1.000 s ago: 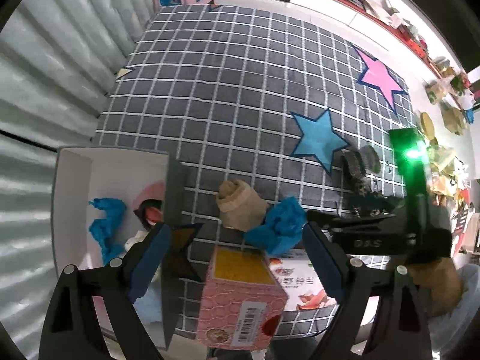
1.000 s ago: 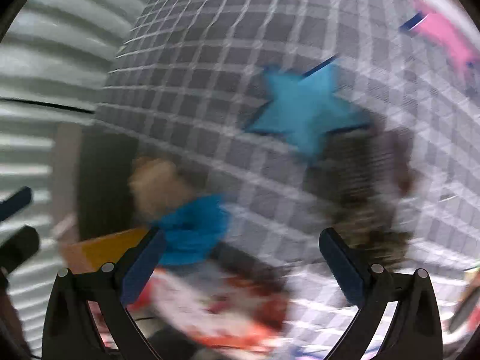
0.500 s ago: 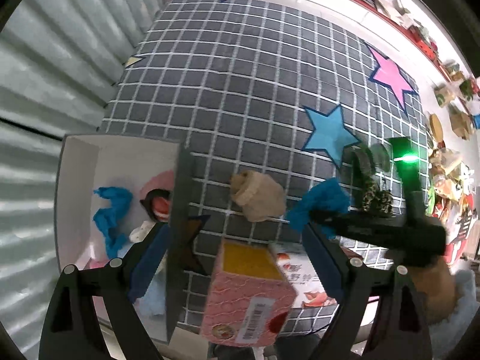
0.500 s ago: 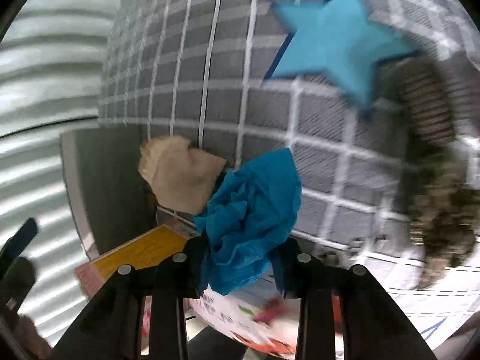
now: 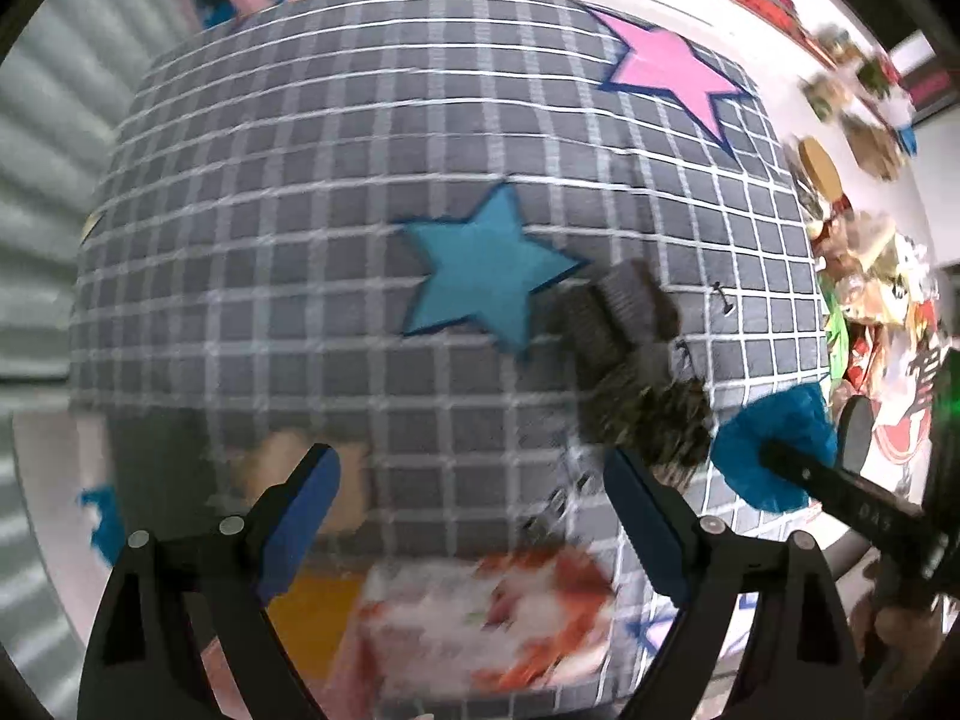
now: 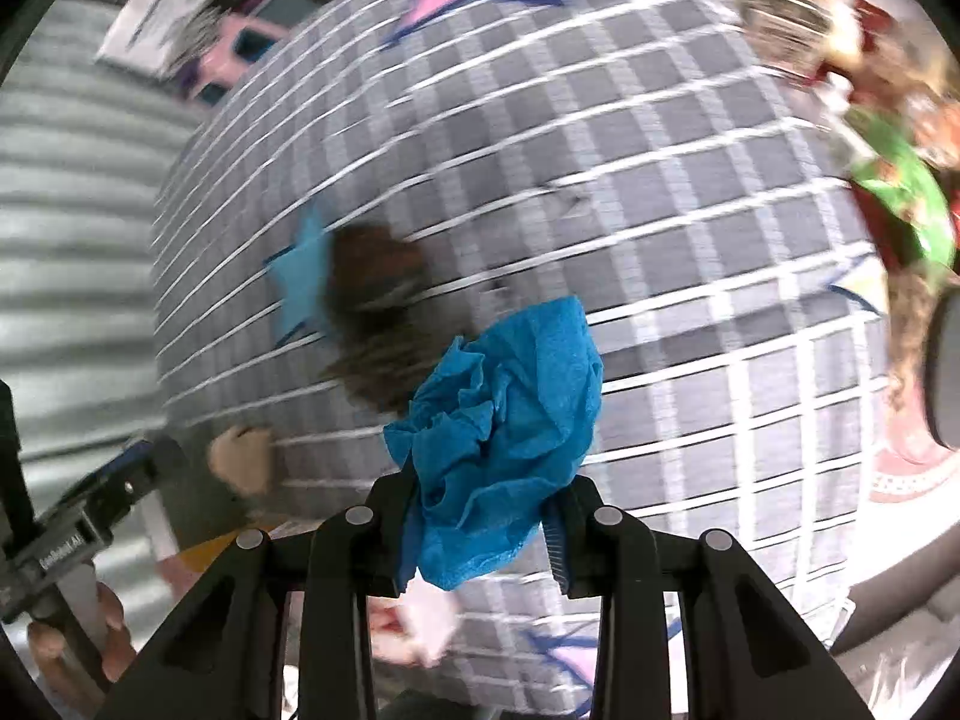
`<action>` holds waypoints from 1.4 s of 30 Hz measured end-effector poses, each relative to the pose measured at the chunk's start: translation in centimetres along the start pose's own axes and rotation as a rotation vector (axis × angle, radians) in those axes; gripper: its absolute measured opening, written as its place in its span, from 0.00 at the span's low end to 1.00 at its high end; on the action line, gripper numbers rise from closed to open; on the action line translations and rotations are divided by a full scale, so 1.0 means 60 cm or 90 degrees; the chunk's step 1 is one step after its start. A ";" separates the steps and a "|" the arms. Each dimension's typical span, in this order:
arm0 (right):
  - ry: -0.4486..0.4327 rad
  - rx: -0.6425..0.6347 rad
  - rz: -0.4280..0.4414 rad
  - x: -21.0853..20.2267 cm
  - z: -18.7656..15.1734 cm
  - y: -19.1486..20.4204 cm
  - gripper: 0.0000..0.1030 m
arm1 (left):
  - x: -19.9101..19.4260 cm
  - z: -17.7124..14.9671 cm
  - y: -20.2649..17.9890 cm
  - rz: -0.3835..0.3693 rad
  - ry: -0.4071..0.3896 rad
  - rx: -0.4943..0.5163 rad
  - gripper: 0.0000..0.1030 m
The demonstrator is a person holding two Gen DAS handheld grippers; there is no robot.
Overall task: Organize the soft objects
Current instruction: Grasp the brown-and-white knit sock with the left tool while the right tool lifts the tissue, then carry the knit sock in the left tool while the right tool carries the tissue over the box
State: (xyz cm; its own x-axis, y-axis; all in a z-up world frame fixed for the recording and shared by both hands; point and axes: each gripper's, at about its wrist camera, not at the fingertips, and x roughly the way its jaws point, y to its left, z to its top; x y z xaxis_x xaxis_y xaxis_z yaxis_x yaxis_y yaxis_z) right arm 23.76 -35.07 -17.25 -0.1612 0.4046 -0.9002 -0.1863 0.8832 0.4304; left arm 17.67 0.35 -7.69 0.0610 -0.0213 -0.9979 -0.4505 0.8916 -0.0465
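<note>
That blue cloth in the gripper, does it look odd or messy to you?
A little. The blue cloth is a crumpled wad pinched in the shut right gripper, held above the checked mat, not folded. A dark furry item and a tan one lie loose on the mat. Nothing looks damaged.

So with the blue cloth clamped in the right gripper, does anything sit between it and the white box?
Yes. The blue cloth hangs in the right gripper, while the white box lies far left. The mottled dark sock and tan sock lie on the mat between; lifted, it could pass over both.
</note>
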 end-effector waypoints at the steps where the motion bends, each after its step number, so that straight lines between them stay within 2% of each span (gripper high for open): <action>1: -0.004 0.005 -0.003 0.003 0.005 -0.010 0.34 | 0.013 0.011 -0.015 0.002 0.002 0.010 0.89; 2: -0.010 0.014 -0.008 0.003 0.012 -0.028 0.37 | 0.028 0.023 -0.031 0.003 0.005 0.020 0.89; 3: -0.017 0.018 -0.014 0.005 0.017 -0.038 0.51 | 0.043 0.035 -0.046 0.008 0.006 0.032 0.89; 4: -0.022 0.016 -0.020 0.006 0.019 -0.047 0.60 | 0.060 0.044 -0.057 0.016 0.008 0.042 0.89; 5: -0.022 0.012 -0.034 0.010 0.024 -0.055 0.76 | 0.073 0.050 -0.062 0.021 0.011 0.048 0.89; 6: -0.024 0.011 -0.046 0.012 0.026 -0.060 0.78 | 0.087 0.057 -0.068 0.026 0.015 0.053 0.89; 9: -0.031 0.014 -0.074 0.012 0.032 -0.079 0.78 | 0.121 0.073 -0.080 0.033 0.025 0.052 0.89; 16: -0.042 0.013 -0.095 0.038 0.058 -0.094 0.78 | 0.163 0.090 -0.111 0.033 0.036 0.074 0.90; 18: -0.046 0.015 -0.096 0.043 0.072 -0.095 0.78 | 0.171 0.091 -0.118 0.042 0.036 0.082 1.00; 22: -0.048 -0.003 -0.098 0.056 0.098 -0.091 0.78 | 0.170 0.097 -0.127 0.030 0.022 0.084 1.00; 32: -0.049 -0.068 -0.106 0.093 0.144 -0.056 0.78 | 0.212 0.152 -0.159 0.028 0.047 0.073 0.99; 37: -0.047 -0.117 -0.109 0.104 0.160 -0.033 0.78 | 0.241 0.165 -0.184 0.007 0.068 0.079 0.87; 38: -0.045 -0.123 -0.108 0.105 0.161 -0.029 0.78 | 0.243 0.163 -0.187 0.005 0.067 0.086 0.80; 41: -0.047 -0.128 -0.101 0.105 0.161 -0.027 0.78 | 0.233 0.159 -0.195 -0.024 0.068 0.102 0.50; 42: -0.049 -0.130 -0.100 0.104 0.162 -0.026 0.78 | 0.229 0.161 -0.194 -0.031 0.073 0.101 0.46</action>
State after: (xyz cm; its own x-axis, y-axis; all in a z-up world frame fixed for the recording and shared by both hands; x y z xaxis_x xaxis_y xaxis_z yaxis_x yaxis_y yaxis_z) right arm 32.48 -31.60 -24.20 -0.0425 0.2898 -0.9562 -0.3956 0.8739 0.2824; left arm 32.38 -5.97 -20.41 -0.0266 -0.1093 -0.9937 -0.3032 0.9481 -0.0961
